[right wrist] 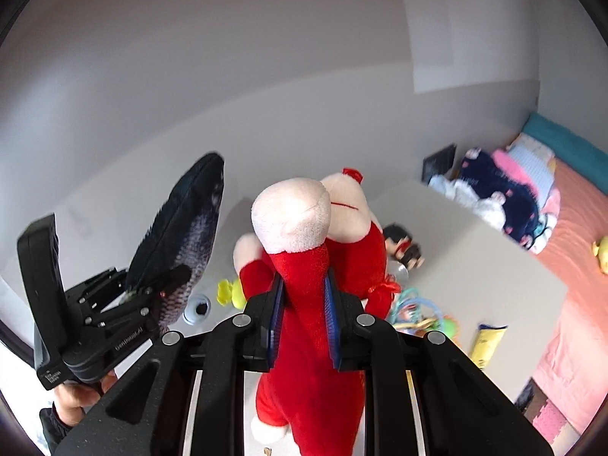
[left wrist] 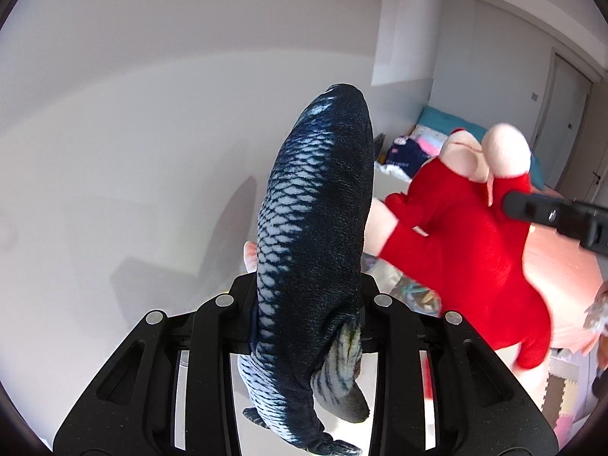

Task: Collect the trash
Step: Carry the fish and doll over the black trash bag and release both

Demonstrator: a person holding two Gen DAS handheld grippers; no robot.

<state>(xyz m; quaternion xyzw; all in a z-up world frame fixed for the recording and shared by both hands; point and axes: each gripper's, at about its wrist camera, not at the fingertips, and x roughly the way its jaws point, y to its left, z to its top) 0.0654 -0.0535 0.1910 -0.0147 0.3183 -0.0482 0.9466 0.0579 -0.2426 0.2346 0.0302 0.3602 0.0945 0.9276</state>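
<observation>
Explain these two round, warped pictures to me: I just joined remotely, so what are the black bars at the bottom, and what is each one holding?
There is no robot arm: a person carries a two-finger tool in each hand, and a wide-angle camera on each looks out along its fingers. The black bars are those fingers.

The left camera's picture shows the left tool shut on a dark fish plush with pale scales. The right camera's picture shows the right tool shut on a red and cream plush doll, pinched between blue pads. Each tool also appears at the edge of the other's picture.

Below lies a white table with small toys: a colourful ring toy, a dark-haired figure and a yellow packet. Beyond it, a pink bed holds bunched clothes.
</observation>
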